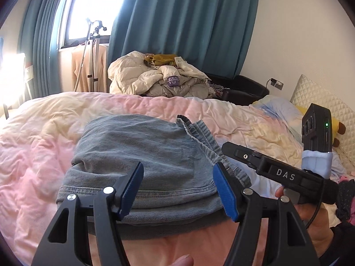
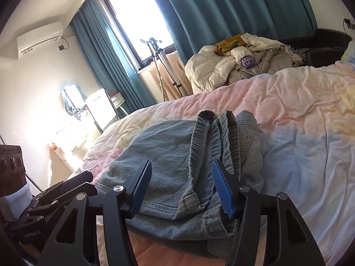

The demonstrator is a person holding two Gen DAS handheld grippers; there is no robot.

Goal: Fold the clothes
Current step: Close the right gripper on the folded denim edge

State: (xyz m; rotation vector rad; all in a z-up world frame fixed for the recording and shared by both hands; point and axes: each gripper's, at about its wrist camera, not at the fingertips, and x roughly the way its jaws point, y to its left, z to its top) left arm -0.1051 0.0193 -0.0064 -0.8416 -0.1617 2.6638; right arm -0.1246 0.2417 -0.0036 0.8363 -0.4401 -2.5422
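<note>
Jeans [image 1: 142, 155] seen folded on bed [image 1: 44, 144]; left gripper [image 1: 177, 188] & right gripper [image 2: 182, 186] held apart, empty; clothes pile [image 1: 155, 77] unfolded.

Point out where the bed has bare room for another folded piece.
Free: the quilt right of the folded jeans, up to the pillow, and the pink stretch left of them. Crowded: the heap of coats behind the bed, and the near edge where both tools hover.

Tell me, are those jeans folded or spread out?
Folded: the jeans lie in stacked layers on the bed, waistband doubled on top.
</note>
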